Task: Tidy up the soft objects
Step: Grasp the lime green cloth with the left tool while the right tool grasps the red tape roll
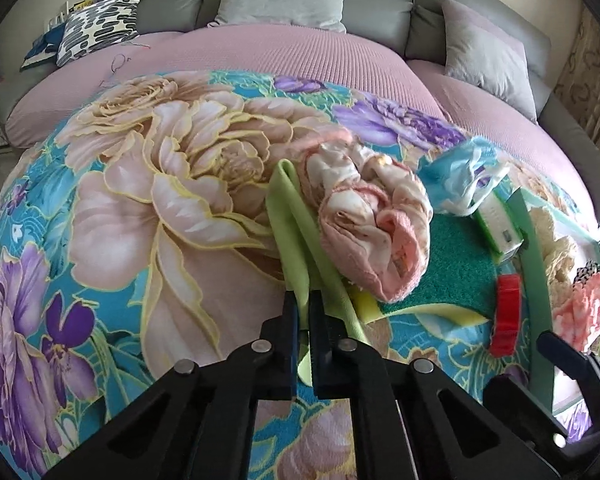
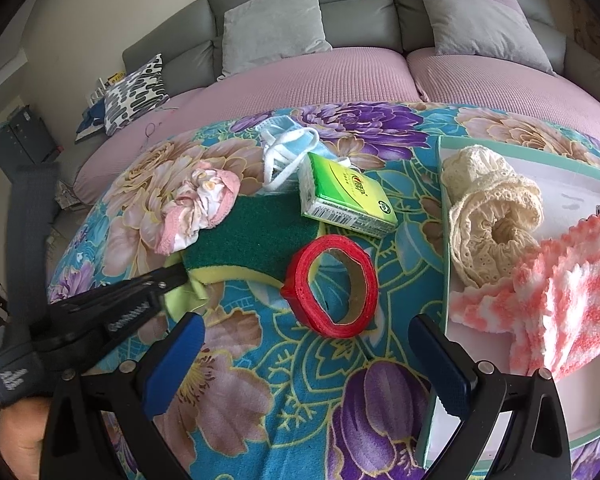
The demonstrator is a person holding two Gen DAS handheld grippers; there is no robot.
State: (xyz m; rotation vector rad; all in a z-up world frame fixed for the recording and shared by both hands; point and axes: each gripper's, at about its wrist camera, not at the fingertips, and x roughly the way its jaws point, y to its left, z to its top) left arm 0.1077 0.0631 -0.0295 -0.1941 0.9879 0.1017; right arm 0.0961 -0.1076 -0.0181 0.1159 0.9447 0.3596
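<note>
Floral velvety cloth covers the bench (image 1: pixel 112 208), with a grey sofa (image 1: pixel 380 8) far behind. A thin, limp lime-green cloth (image 1: pixel 288 216) lies left of the crumpled pink towel (image 1: pixel 376 232) and is pinched at its near end by the closed left gripper (image 1: pixel 303 304). It is judged light and floppy, likely to drape and drag. The right gripper (image 2: pixel 304 360) is held wide, empty.

Soft daylight enters from the right, shadows are faint, fisheye bending and dark vignetting mark the edges.

Red tape roll (image 2: pixel 332 286) ahead of open right hand-held gripper (image 2: pixel 306 354).
</note>
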